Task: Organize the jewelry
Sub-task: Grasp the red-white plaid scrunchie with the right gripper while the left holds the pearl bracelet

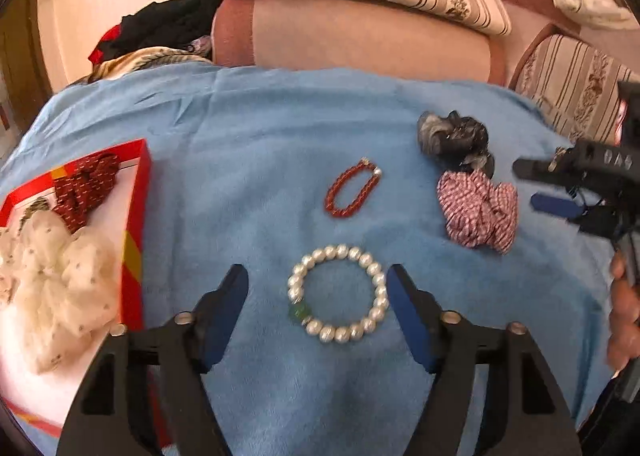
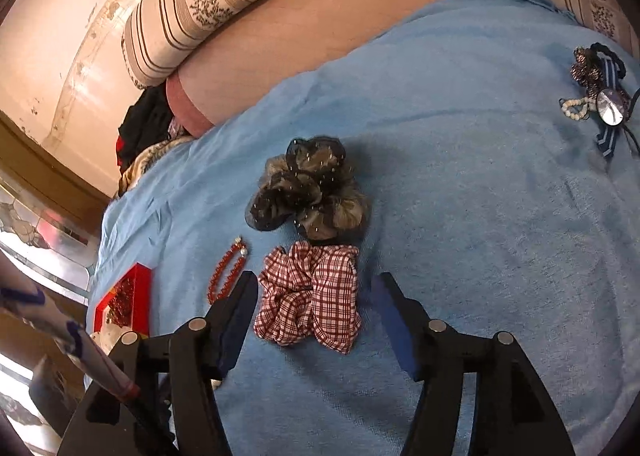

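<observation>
Left wrist view: the left gripper (image 1: 316,288) stands with jaws apart and empty over the blue cloth (image 1: 248,144), the pearl bracelet (image 1: 338,293) lying flat between its fingers untouched; beyond it lie the red bracelet (image 1: 352,190), the plaid scrunchie (image 1: 478,208) and the dark scrunchie (image 1: 454,138), while the red tray (image 1: 138,224) at left holds a white scrunchie (image 1: 52,276) and a maroon scrunchie (image 1: 88,184). Right wrist view: the right gripper (image 2: 314,296) is likewise spread, with the plaid scrunchie (image 2: 310,296) resting on the cloth between its fingers and no pad pressing it; the dark scrunchie (image 2: 310,190) touches its far edge, the red bracelet (image 2: 228,270) lies just left, the tray (image 2: 124,302) farther left, and a bow hair tie (image 2: 604,100) sits well apart at far right.
</observation>
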Motion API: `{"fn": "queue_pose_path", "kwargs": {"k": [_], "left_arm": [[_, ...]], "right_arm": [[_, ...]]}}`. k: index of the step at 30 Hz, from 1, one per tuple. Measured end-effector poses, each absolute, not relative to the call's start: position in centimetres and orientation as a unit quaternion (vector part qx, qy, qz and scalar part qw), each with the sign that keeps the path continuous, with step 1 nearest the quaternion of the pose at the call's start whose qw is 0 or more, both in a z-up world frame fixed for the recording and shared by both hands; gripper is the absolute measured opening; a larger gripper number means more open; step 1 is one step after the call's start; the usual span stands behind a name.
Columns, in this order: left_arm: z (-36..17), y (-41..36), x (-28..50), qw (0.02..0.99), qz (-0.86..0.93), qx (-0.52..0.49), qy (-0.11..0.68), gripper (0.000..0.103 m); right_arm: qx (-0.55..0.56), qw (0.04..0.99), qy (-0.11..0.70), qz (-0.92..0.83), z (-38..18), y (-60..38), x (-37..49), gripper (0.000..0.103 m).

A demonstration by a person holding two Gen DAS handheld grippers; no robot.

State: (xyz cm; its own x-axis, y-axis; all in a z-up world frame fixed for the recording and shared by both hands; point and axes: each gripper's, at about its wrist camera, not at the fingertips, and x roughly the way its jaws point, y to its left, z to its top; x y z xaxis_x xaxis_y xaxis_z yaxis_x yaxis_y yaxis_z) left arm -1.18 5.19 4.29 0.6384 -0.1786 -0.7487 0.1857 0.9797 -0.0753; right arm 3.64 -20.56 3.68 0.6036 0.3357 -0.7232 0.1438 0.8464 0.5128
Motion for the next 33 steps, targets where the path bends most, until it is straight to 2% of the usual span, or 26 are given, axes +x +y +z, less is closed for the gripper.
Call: {"fn": "queue_pose_path", "kwargs": {"k": [4, 12, 13, 14, 15, 16, 17, 18, 19, 22, 23, 29, 33], "left_arm": [[2.7, 4.1, -0.1, 0.888, -0.119, 0.028, 0.443, 0.071], [0.7, 2.3, 0.3, 0.883, -0.113, 0.072, 0.449, 0.078], [0.8, 2.4, 0.4, 0.885, -0.111, 0.068, 0.448, 0.069], [0.8, 2.6, 0.4, 0.886, -0.108, 0.064, 0.446, 0.054], [0.9, 2.7, 0.4, 0.888, -0.103, 0.063, 0.443, 0.049], [0.9, 2.8, 0.4, 0.89, -0.1, 0.063, 0.441, 0.041], [0.9, 3.0, 0.5, 0.89, -0.101, 0.061, 0.44, 0.031], [1.0, 3.1, 0.6, 0.891, -0.102, 0.059, 0.438, 0.026], [1.1, 3.2, 0.6, 0.892, -0.102, 0.058, 0.437, 0.018], [1.5, 3.6, 0.6, 0.896, -0.102, 0.048, 0.43, 0.017], [1.8, 3.7, 0.6, 0.898, -0.102, 0.046, 0.425, 0.008], [3.9, 4.9, 0.5, 0.915, -0.105, 0.022, 0.389, 0.007], [4.0, 5.2, 0.9, 0.915, -0.102, 0.014, 0.39, 0.007]], "right_arm": [[0.248, 0.852, 0.457, 0.054, 2.7, -19.2, 4.2, 0.073], [0.132, 0.863, 0.486, 0.038, 0.7, -14.8, 5.5, 0.075], [0.123, 0.864, 0.487, 0.038, 0.5, -14.5, 5.5, 0.071], [0.12, 0.864, 0.486, 0.041, 0.3, -14.3, 5.5, 0.063], [0.119, 0.864, 0.488, 0.043, 0.1, -14.3, 5.4, 0.04], [0.12, 0.861, 0.492, 0.046, 0.0, -14.3, 5.5, 0.031], [0.124, 0.861, 0.492, 0.05, 0.0, -14.4, 5.4, 0.029], [0.128, 0.862, 0.488, 0.052, 0.1, -14.5, 5.2, 0.021], [0.128, 0.863, 0.485, 0.055, 0.3, -14.5, 5.1, 0.019], [0.128, 0.873, 0.467, 0.065, 1.3, -14.2, 4.3, 0.017], [0.126, 0.876, 0.46, 0.068, 1.7, -14.1, 4.0, 0.017], [0.132, 0.897, 0.413, 0.089, 3.9, -13.8, 2.7, 0.017], [0.131, 0.893, 0.421, 0.093, 3.6, -13.2, 2.9, 0.017]]}}
